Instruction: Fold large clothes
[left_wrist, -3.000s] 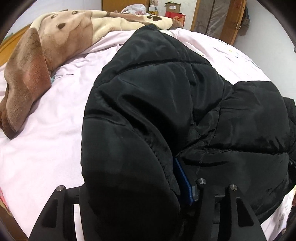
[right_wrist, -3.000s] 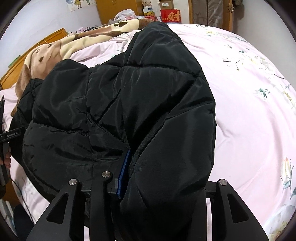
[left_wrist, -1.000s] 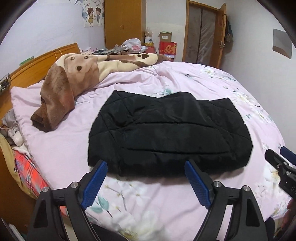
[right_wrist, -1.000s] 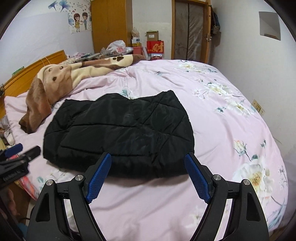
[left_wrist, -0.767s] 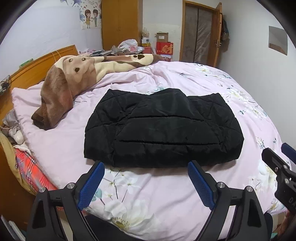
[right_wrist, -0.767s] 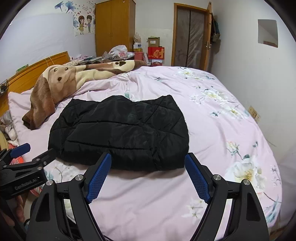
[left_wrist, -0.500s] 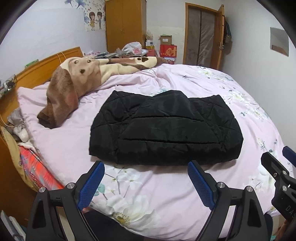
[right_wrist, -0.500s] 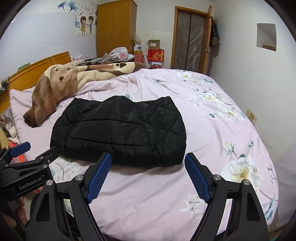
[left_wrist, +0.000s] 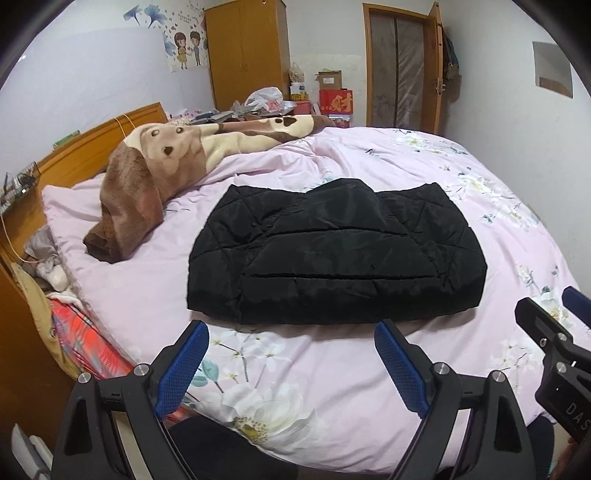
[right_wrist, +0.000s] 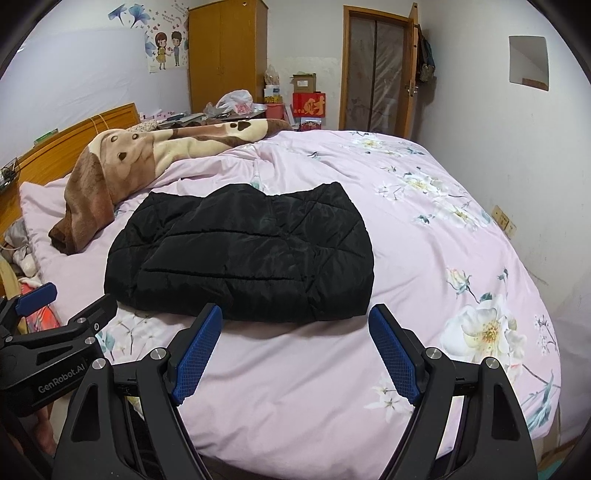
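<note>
Jacket folded flat on the bed, both grippers held back from it.

Cardboard boxes (right_wrist: 304, 84) are stacked by the wardrobe (right_wrist: 225, 55) at the far wall, can't tell what's in them, and a plastic bag (left_wrist: 264, 99) sits nearby, contents unclear too. The black quilted jacket (left_wrist: 332, 254) lies as a folded bundle mid-bed on the pink floral duvet (right_wrist: 424, 258), just ahead of both sets of tongs and not touching them. Left gripper (left_wrist: 291, 356) has its blue pads spread wide with nothing between them; right gripper (right_wrist: 295, 343) is the same, wide apart and empty. Both hover level near the bed's near edge, side by side, pointing across it. A brown dog-print blanket (left_wrist: 155, 173) is bunched by the wooden headboard (right_wrist: 66, 147), apart from the jacket.
</note>
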